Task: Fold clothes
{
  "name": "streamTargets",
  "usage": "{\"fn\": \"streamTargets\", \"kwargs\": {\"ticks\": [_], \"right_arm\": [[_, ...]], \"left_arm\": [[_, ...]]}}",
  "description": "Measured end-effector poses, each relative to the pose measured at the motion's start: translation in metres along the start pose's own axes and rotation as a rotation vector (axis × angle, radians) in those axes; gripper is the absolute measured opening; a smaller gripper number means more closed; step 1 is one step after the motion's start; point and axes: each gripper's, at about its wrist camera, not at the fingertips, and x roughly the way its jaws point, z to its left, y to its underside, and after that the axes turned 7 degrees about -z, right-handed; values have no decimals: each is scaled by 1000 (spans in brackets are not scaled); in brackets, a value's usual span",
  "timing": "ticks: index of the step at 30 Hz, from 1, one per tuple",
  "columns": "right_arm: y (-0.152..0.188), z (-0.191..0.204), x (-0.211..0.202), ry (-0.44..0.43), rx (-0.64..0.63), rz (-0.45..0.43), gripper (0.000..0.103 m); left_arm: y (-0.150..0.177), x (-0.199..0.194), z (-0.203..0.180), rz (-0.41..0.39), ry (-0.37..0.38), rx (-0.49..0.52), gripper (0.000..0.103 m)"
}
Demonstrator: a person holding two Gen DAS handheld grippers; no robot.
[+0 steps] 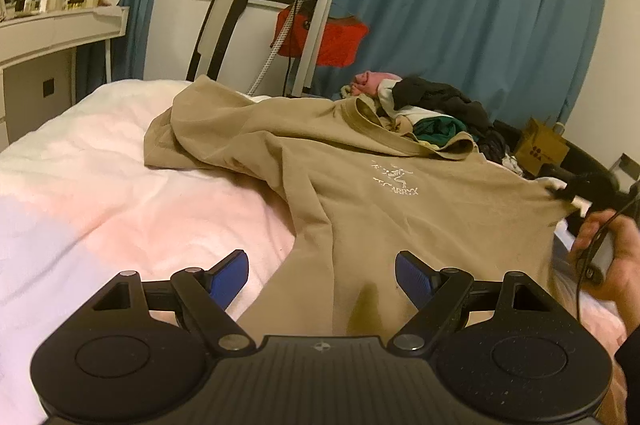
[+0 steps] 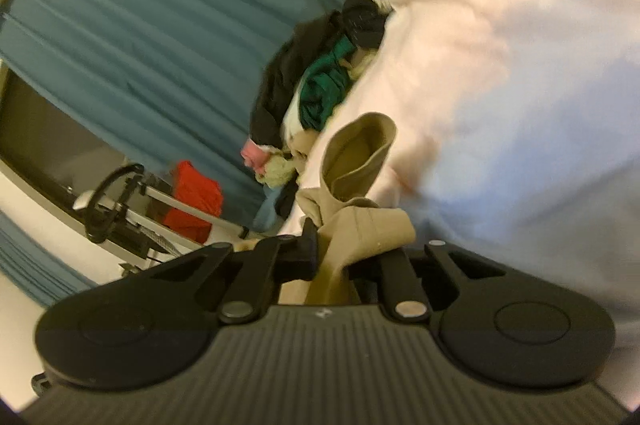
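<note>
Left gripper (image 1: 322, 281) hanging wide open, angled down over the tan t-shirt (image 1: 360, 185) spread across the bed (image 1: 100, 185). Right gripper (image 2: 332, 257) rolled sideways near the bed's right edge, clamped tight on the shirt's sleeve.

Tan shirt (image 1: 400, 225), teal curtains (image 1: 480, 5).
</note>
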Motion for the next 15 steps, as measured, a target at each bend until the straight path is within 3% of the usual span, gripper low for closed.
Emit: {"fn": "streamTargets", "kwargs": {"ticks": [4, 7, 11, 14, 15], "right_arm": [[-22, 16, -3, -38, -143, -69, 13], [-41, 12, 3, 7, -276, -113, 13], [-48, -26, 27, 146, -337, -37, 16], [-48, -39, 22, 166, -287, -32, 37], [-48, -35, 18, 174, -287, -37, 50]], "left_arm": [[-2, -6, 1, -10, -1, 12, 82], [-4, -6, 4, 5, -16, -1, 82], [-5, -2, 7, 53, -43, -4, 82], [-6, 0, 9, 79, -54, -24, 82], [-7, 0, 10, 90, -56, -20, 82]]}}
